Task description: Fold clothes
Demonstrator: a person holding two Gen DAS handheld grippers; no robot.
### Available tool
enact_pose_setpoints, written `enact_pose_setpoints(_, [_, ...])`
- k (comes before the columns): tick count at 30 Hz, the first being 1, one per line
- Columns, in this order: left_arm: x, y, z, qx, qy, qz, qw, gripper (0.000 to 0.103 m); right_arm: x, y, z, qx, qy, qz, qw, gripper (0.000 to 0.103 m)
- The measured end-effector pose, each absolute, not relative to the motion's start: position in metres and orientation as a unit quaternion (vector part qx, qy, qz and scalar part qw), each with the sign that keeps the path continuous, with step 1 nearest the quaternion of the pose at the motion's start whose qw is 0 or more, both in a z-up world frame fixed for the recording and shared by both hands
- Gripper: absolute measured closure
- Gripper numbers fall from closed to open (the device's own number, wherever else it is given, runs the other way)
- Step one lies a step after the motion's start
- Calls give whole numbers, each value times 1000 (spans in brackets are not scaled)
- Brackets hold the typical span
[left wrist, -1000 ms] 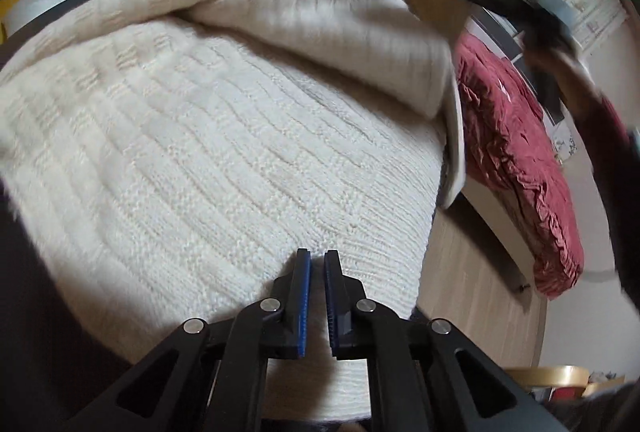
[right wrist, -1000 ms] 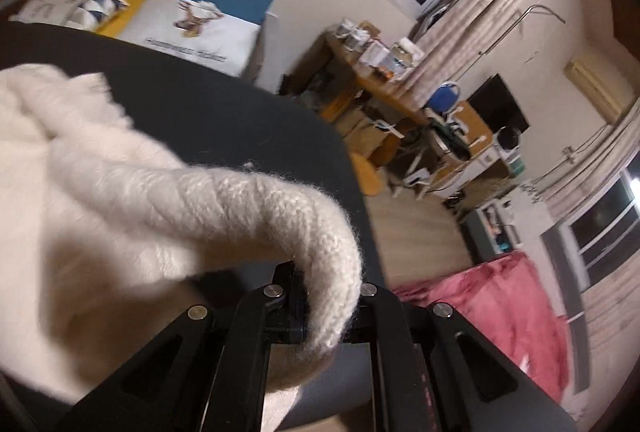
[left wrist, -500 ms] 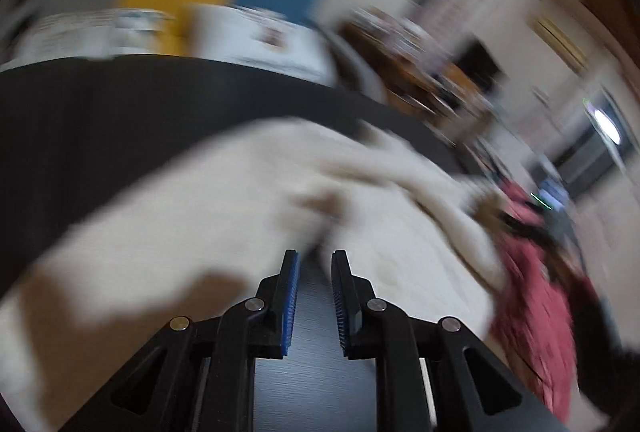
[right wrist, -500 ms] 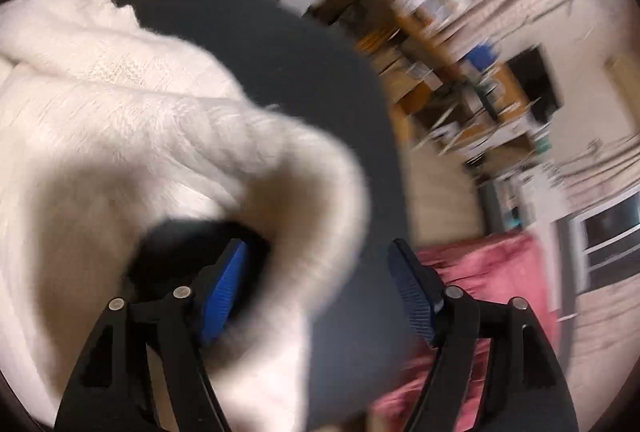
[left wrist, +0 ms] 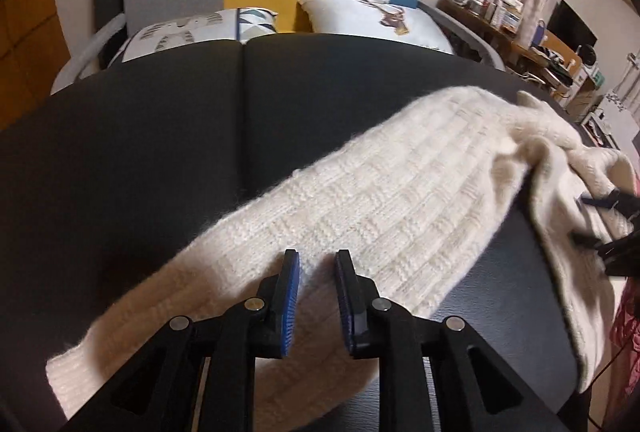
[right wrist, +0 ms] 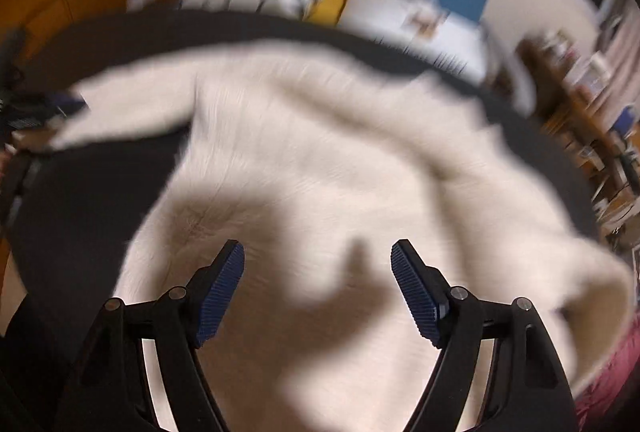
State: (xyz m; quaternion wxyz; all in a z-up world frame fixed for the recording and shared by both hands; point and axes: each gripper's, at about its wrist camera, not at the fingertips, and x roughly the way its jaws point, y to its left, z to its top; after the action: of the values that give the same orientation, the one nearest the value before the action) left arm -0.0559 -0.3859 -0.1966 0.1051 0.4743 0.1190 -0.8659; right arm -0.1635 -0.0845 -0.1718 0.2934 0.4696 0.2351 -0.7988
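A cream knit sweater is seen sprawled on the black table, running from the lower left to the right edge of the left-wrist frame and filling the centre of the blurred right-wrist frame. The left gripper is caught opening with a narrow gap, its jaws above a sleeve with nothing pinched; the right gripper is spread wide, opening, nothing clamped. The fabric is judged soft, thick, limp and stretchy but not slippery, so a firm hem or cuff edge is best pinched, not the loose middle.
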Motion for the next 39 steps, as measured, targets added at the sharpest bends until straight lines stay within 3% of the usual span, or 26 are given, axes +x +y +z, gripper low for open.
enact_pose_setpoints(3, [-52, -415, -199, 470, 165, -862, 97, 81, -181, -105, -191, 497, 157, -802, 292, 18])
enact_pose_setpoints(6, [-49, -434, -202, 467, 192, -858, 91, 95, -187, -120, -194, 498, 147, -806, 284, 14])
enact_pose_setpoints(11, [-50, -436, -198, 461, 179, -862, 111, 95, -189, -137, -195, 504, 149, -803, 279, 13])
enact_pose_setpoints(13, [-48, -437, -187, 447, 193, -864, 125, 85, -192, -137, -192, 513, 142, -797, 286, 13])
enact_pose_setpoints(18, [-23, -389, -158, 394, 266, -880, 9, 83, -184, -115, -160, 510, 70, -789, 335, 13])
enact_pose_setpoints(24, [-18, -283, -199, 454, 339, -815, -122, 78, -127, -48, -157, 498, 122, -812, 280, 13])
enact_pose_setpoints(33, [-22, -253, -231, 469, 460, -748, -95, 74, -84, 26, -186, 495, 54, -830, 252, 13])
enact_pose_setpoints(39, [-24, -242, -235, 476, 506, -714, -89, 73, -84, 6, -190, 491, 63, -828, 263, 1])
